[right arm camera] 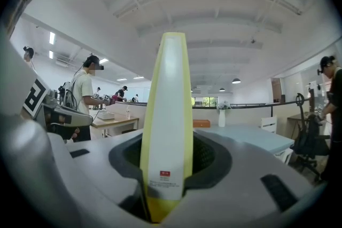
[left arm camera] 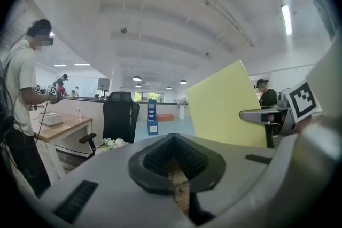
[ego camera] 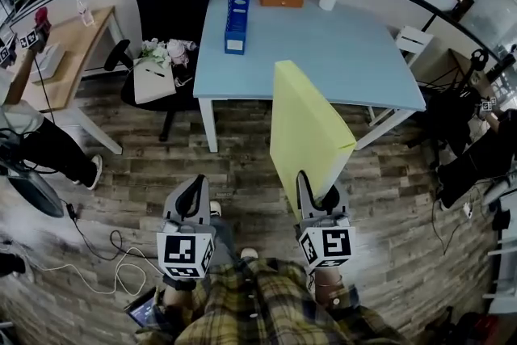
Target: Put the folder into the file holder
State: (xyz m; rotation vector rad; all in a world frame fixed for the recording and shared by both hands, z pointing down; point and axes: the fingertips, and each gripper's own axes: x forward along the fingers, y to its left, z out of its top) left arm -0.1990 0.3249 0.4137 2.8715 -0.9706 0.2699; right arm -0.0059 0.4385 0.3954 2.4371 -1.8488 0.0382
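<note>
The right gripper's fingers [right arm camera: 209, 160] are clamped on the lower end of the yellow folder [ego camera: 307, 125], which stands upright, spine toward that gripper's camera. The left gripper's fingers [left arm camera: 155, 155] sit together with nothing between them.

By my judgement the pick-up is done and the placing is not. The right gripper [ego camera: 317, 191] holds the folder in the air above the wooden floor, short of the light blue table [ego camera: 347, 52]. The blue file holder [ego camera: 237, 0] stands near the table's far left edge, well apart from the folder. What's left is carrying it over, lowering it into a slot and letting go. The left gripper [ego camera: 192, 194] hangs idle beside it.

The folder's bottom edge is buried in the jaws. Whether the file holder's slots are free cannot be made out from here.
</note>
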